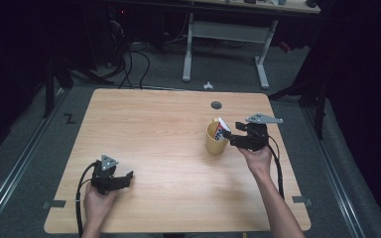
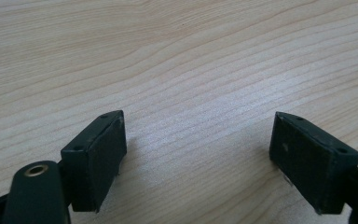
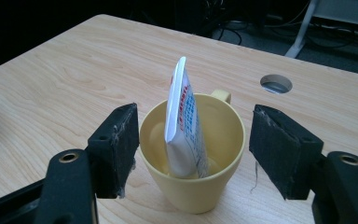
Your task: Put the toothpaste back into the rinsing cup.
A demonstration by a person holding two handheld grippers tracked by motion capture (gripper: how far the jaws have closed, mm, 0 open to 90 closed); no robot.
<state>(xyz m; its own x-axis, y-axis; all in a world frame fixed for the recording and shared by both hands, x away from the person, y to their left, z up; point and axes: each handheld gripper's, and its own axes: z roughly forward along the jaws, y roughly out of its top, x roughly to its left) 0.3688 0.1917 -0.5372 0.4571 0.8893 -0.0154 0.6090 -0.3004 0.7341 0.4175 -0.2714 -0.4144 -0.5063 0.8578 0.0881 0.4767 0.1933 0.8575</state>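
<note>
A yellow mug [image 1: 215, 139] [image 3: 193, 154] stands on the right half of the wooden table [image 1: 158, 134]. A white tube with red and blue print [image 1: 222, 130] [image 3: 184, 126] stands upright inside it, leaning on the rim. My right gripper [image 1: 226, 135] [image 3: 193, 151] is open, its jaws on either side of the mug and apart from the tube. My left gripper [image 1: 129, 176] [image 2: 198, 156] rests open near the table's front left, with bare wood between its jaws.
A round cable hole [image 1: 216, 105] [image 3: 276, 83] lies in the table behind the mug. Beyond the far edge stand a white desk frame [image 1: 225, 44] and cables on the dark floor [image 1: 134, 64].
</note>
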